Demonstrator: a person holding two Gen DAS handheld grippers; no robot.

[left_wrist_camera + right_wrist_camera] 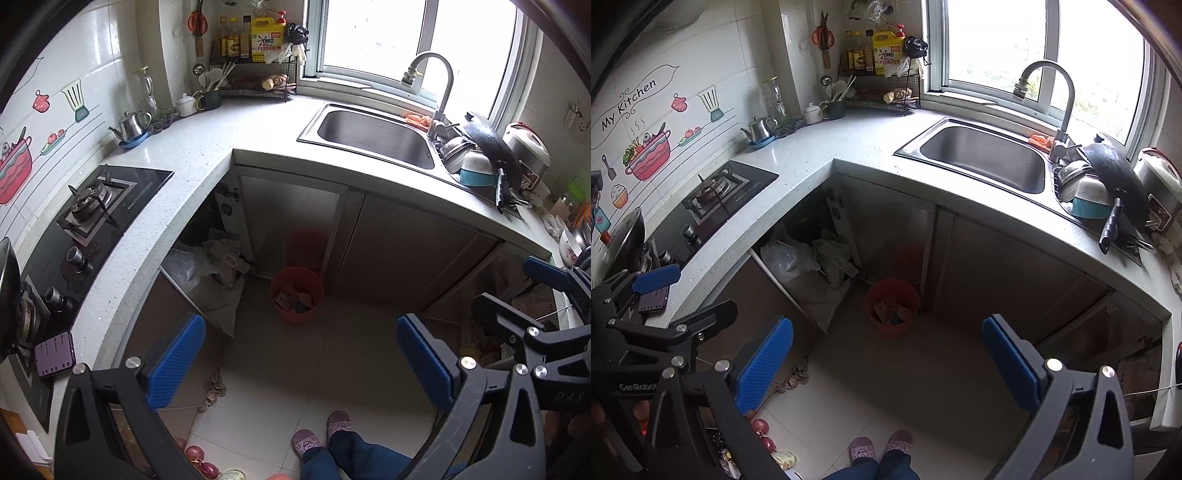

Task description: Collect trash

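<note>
Left wrist view: the left gripper (301, 360) is held high above the kitchen floor (332, 369), its blue pads wide apart and nothing between them; beyond it a red bin (296, 295) stands on the floor in the inner corner of the L-shaped counter (266, 129), just in front of the cabinet doors (399, 254), with scraps of trash (295, 300) lying inside it; an open cabinet to the bin's left holds crumpled bags (218, 258); a phone (55, 352) lies at the counter's near left edge, beside the gas hob (96, 206); the sink (373, 134) is set into the counter's far side under the window; the right gripper (517, 280) shows at the right edge, its fingers spread and bare.

Right wrist view: the right gripper (888, 363) likewise hangs over the floor with its pads far apart and gripping nothing; the red bin (892, 306) sits in the same counter corner, trash (892, 312) visible within; the left gripper (690, 291) enters at the left edge, spread wide, near the phone (653, 299); a pan (1115, 181) leans on stacked dishes at the sink's (982, 155) right end; slippered feet (881, 446) stand on the floor at the bottom edge.
</note>
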